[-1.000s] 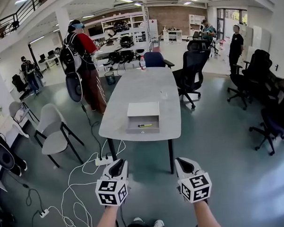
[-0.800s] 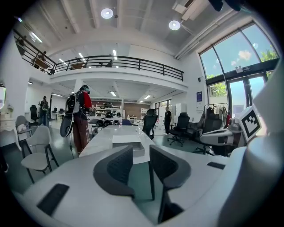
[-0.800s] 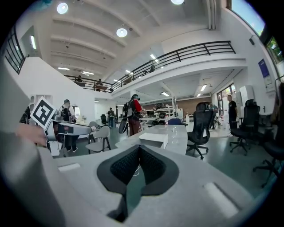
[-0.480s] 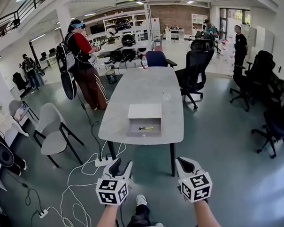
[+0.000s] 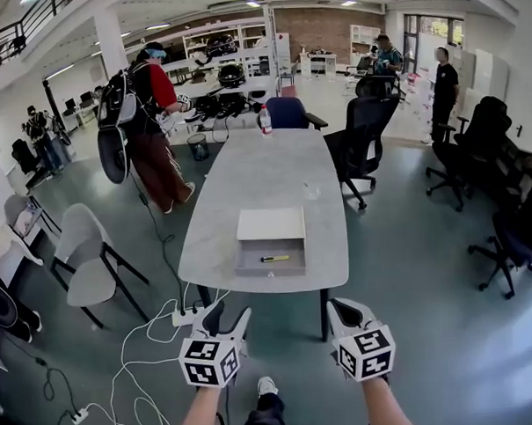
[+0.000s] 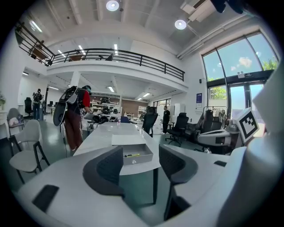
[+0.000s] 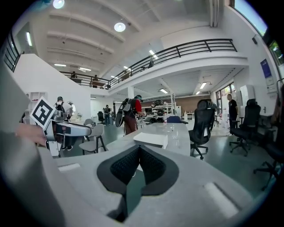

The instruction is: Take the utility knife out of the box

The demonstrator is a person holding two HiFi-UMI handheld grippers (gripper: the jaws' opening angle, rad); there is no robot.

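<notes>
**Operator:** Open-plan office, grey floor, and a long pale table running away from me. The box sits open at the table's near end. Its lid lies flat just behind it.

**Spotter:** And the knife?

**Operator:** The yellow utility knife is inside the box, on the bottom, close to the front wall. I read its long axis as running side to side, parallel to that wall, so it lies crosswise to my approach.

**Spotter:** Where are your grippers from the box?

**Operator:** Both are short of it and well apart from it, on my side of the table edge. The left gripper is a little left of the box. The right gripper is farther off to the right. I judge the left one nearer the knife. In the left gripper view the box shows through the gap between its jaws.

**Spotter:** Jaws?

**Operator:** The left jaws have just been opening and stand wide apart with nothing between them. The right jaws are pressed together and empty.

**Spotter:** So what does the reach need?

**Operator:** My guess is to carry the left one forward over the front wall. Its jaws open side to side, the same way the knife lies. I'd expect to turn the wrist so they close across the knife's width, not its length.
</notes>
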